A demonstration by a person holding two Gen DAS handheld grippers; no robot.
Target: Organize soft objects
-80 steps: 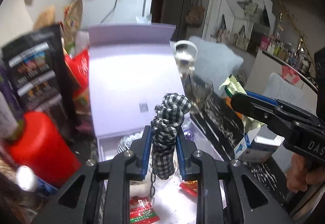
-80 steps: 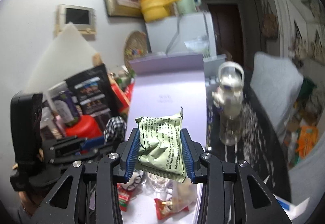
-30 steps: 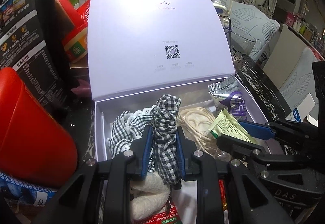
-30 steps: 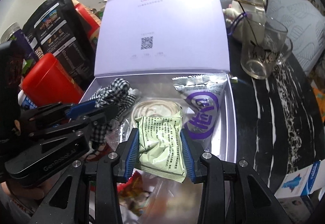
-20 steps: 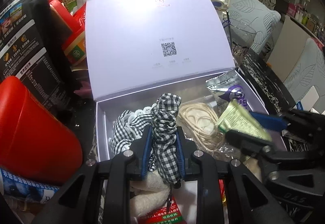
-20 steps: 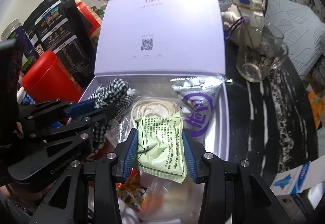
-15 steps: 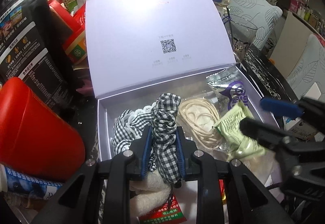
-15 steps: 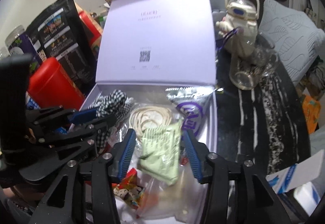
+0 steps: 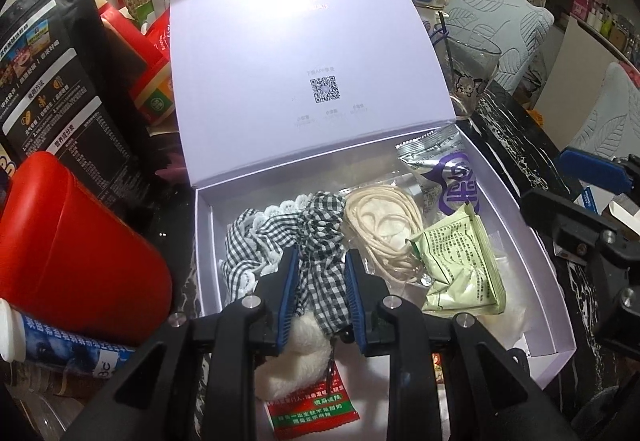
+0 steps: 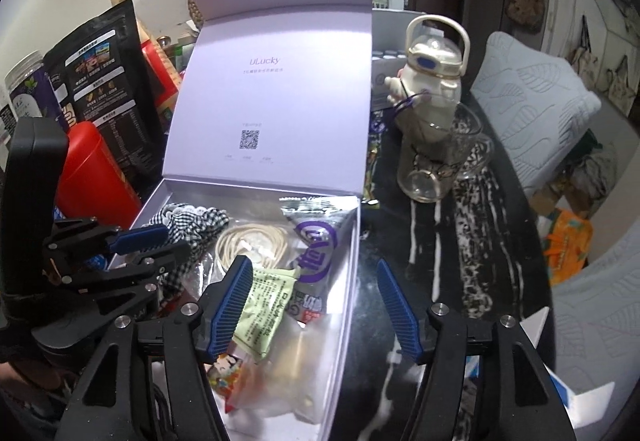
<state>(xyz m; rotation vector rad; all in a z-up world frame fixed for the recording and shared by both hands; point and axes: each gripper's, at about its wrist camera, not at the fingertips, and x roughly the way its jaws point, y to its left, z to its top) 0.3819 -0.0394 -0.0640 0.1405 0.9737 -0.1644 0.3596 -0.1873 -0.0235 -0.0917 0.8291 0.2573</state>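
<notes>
An open lavender box [image 9: 516, 209] holds soft items. My left gripper [image 9: 320, 261] is shut on a black-and-white checked scrunchie [image 9: 322, 225], held low over the box's left half, above a second checked, lace-edged scrunchie [image 9: 248, 241]. A pale green packet [image 9: 460, 269] lies loose in the box beside a cream cord coil [image 9: 384, 225]. My right gripper [image 10: 312, 269] hovers over the box's right wall [image 10: 348, 281], its jaws opening. The green packet [image 10: 264, 305] lies below its left finger, with no pad pressing on it.
The box also holds a silver-and-purple packet [image 9: 448, 177], a white fluffy piece [image 9: 296, 353] and a red sachet [image 9: 312, 405]. A red canister [image 9: 68, 253] and a black pouch [image 9: 52, 81] crowd the left. A glass cup [image 10: 440, 161] and a white bottle [image 10: 432, 81] stand to the right.
My right gripper opened and let go of the green packet, which dropped into the box. That gripper then rose and drew back to the right. The left gripper kept its hold.
</notes>
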